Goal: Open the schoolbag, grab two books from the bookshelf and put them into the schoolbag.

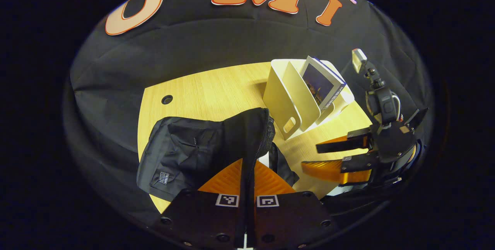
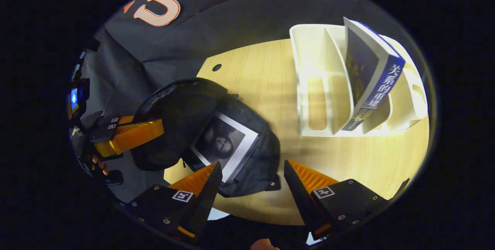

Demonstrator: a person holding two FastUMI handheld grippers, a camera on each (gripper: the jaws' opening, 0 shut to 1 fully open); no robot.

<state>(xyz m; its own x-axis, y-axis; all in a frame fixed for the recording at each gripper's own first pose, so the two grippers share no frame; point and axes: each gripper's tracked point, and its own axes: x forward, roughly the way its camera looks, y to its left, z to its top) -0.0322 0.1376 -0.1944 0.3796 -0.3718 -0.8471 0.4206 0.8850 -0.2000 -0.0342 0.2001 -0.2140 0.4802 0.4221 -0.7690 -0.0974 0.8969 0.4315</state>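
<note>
The schoolbag [image 1: 201,149] lies on the wooden table [image 1: 216,87], its flap [image 1: 247,141] pinched between the closed fingers of the left gripper [image 1: 247,180] and lifted, apparently to keep the mouth open for loading. The right gripper [image 2: 249,182] hangs just above the bag with its jaws spread wide and nothing between them. A book [image 2: 226,145] already sits inside the opening, so one of the two seems packed. Beyond the bag, near the table's far side, the white bookshelf [image 2: 321,87] holds a second book [image 2: 371,76] leaning in a slot. The right gripper view looks down into the bag and shows the book within; the left gripper view sees the raised flap from outside, which hides the interior, and shows the right gripper from the side, open.
</note>
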